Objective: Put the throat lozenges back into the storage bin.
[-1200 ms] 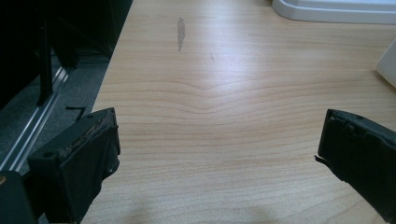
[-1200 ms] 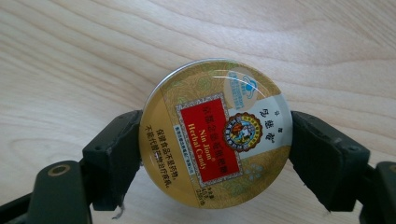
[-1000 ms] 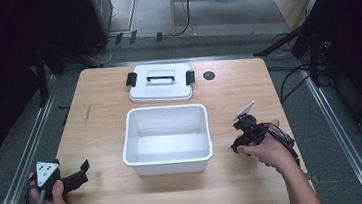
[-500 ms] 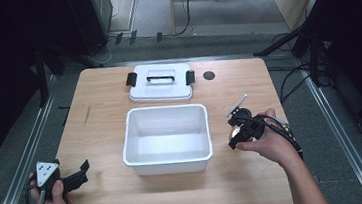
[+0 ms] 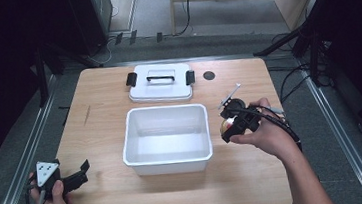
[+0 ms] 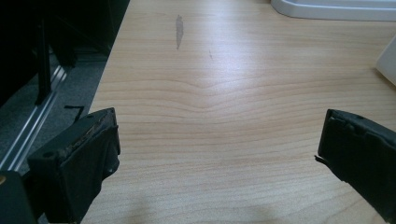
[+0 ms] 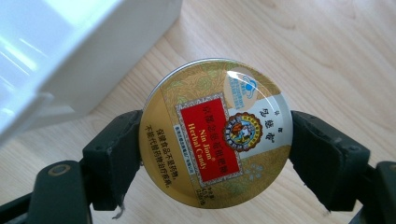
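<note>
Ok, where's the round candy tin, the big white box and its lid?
candy tin (image 7: 215, 133): right gripper view, on its red label.
white box (image 5: 168, 160): high view, on its near rim.
lid (image 5: 161, 91): high view, on its flat white top.

Your round tin (image 7: 217, 133) is gold with a leafy pattern, a red label panel lettered in gold and a pale blue-white patch. Beside the tin, the bin (image 5: 167, 139) is plain white; the table (image 5: 103, 102) shows light wood grain.
</note>
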A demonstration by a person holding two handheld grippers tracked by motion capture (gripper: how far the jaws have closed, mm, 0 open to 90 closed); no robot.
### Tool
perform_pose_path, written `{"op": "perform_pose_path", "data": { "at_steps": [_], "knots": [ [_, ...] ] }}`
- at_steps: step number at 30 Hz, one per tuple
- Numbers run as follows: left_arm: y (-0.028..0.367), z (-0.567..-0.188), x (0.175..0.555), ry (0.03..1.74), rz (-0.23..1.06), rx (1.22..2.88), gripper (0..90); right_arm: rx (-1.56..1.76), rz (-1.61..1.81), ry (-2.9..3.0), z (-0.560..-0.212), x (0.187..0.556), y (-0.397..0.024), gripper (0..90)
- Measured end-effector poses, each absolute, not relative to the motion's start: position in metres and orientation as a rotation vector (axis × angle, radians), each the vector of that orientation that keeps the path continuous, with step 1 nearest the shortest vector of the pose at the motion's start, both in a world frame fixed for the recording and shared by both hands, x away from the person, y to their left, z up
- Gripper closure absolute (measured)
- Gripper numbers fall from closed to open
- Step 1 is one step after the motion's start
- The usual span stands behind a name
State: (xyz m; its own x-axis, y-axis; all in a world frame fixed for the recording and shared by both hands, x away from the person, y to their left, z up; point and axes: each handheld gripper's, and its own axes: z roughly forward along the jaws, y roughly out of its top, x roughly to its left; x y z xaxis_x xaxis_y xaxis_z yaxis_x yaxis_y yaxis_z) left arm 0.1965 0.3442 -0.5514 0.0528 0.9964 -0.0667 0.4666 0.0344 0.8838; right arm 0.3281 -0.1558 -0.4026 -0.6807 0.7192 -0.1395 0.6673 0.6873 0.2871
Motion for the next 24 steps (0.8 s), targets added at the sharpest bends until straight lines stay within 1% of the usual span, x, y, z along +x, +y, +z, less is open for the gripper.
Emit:
{"op": "perform_pose_path", "data": {
  "at_steps": [13, 24],
  "knots": [
    [0.345, -0.551, 0.197, 1.523, 0.844, 1.541, 0.0, 1.052, 0.344, 2.659, -0.373, 0.329, -0.126, 20.8],
    [0.345, -0.551, 0.197, 1.522, 0.845, 1.544, 0.0, 0.956, 0.362, 2.685, -0.363, 0.327, -0.100, 20.8]
  ]
}}
